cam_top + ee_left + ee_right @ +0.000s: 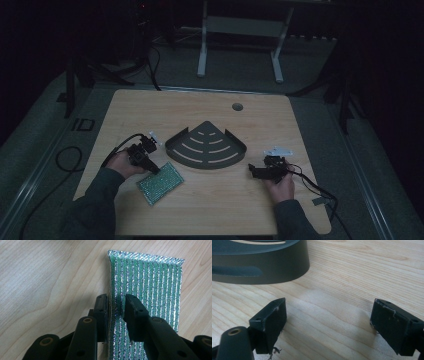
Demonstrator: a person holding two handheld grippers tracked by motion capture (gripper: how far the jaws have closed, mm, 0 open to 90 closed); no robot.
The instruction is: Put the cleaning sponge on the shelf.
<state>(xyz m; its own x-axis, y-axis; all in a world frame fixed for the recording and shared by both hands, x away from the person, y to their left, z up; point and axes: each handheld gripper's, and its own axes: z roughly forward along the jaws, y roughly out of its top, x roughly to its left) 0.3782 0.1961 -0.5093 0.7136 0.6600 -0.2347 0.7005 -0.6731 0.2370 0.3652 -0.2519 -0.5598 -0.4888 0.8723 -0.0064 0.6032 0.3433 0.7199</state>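
While lying flat on the pale wood-grain bench [210, 200], glittery green ribbed rectangular sponge cloth [147, 287], its edge between parted left gripper [116, 300] fingers, right gripper [328, 315] fingers spread wide, beside dark fan-shaped slotted metal shelf [262, 265].

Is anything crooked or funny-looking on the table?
Yes, a little. The sparkly green scrubbing pad lies slanted on the table, not square with its edge, and one side edge curls up between the jaws of the left gripper. The dark corner shelf sits flat, and nothing looks spilled or broken.
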